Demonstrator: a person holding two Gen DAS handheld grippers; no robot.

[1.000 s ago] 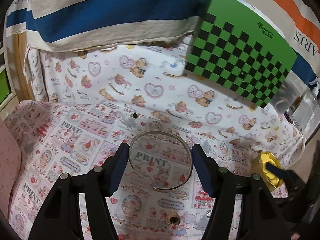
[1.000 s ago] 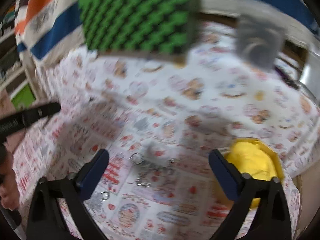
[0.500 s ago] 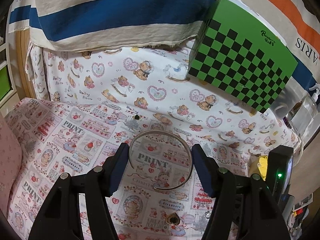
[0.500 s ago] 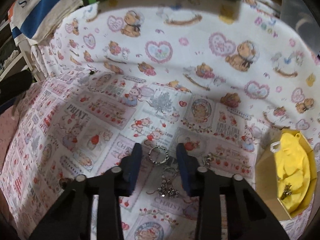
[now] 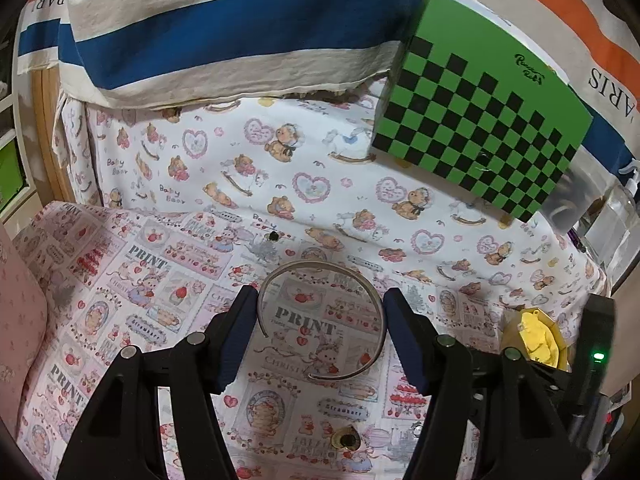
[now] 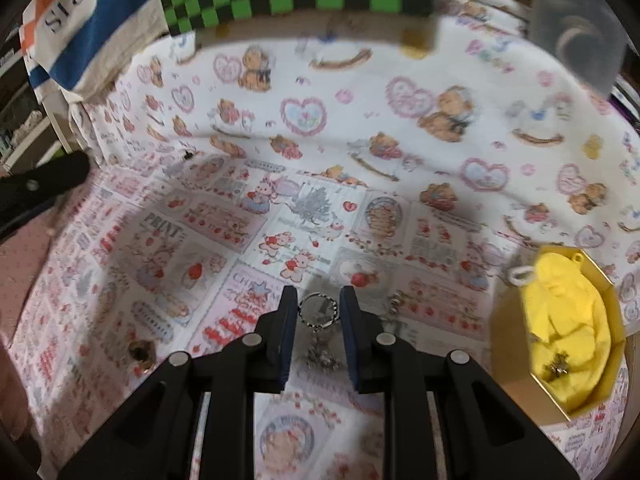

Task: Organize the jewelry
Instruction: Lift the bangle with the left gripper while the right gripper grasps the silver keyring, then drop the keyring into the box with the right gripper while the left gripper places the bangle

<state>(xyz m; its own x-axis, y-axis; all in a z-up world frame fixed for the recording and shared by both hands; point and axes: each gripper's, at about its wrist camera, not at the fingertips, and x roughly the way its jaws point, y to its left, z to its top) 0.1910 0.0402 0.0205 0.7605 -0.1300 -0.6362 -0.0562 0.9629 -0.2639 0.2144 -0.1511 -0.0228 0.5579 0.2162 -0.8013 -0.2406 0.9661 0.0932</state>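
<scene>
My left gripper (image 5: pixel 320 312) is shut on a thin silver open bangle (image 5: pixel 352 272), held across its width above the printed cloth. My right gripper (image 6: pixel 318 312) is shut on a small silver ring (image 6: pixel 319 311) with a charm cluster (image 6: pixel 320 354) hanging below it, just over the cloth. A yellow hexagonal box (image 6: pixel 516 364) lined with yellow cloth (image 6: pixel 568 320) sits at the right and holds a small silver piece (image 6: pixel 556 366). The box also shows in the left wrist view (image 5: pixel 536 340).
A gold-rimmed ring (image 5: pixel 345 438) lies on the cloth near me; it also shows in the right wrist view (image 6: pixel 140 352). A small dark stud (image 5: pixel 273 235) lies farther back. A green checkered box (image 5: pixel 480 120) leans at the back right. More small silver pieces (image 6: pixel 394 304) lie right of my right gripper.
My right gripper came down over the ring and charm cluster and closed from wide open onto the ring. My left gripper kept hold of the bangle and barely moved.
</scene>
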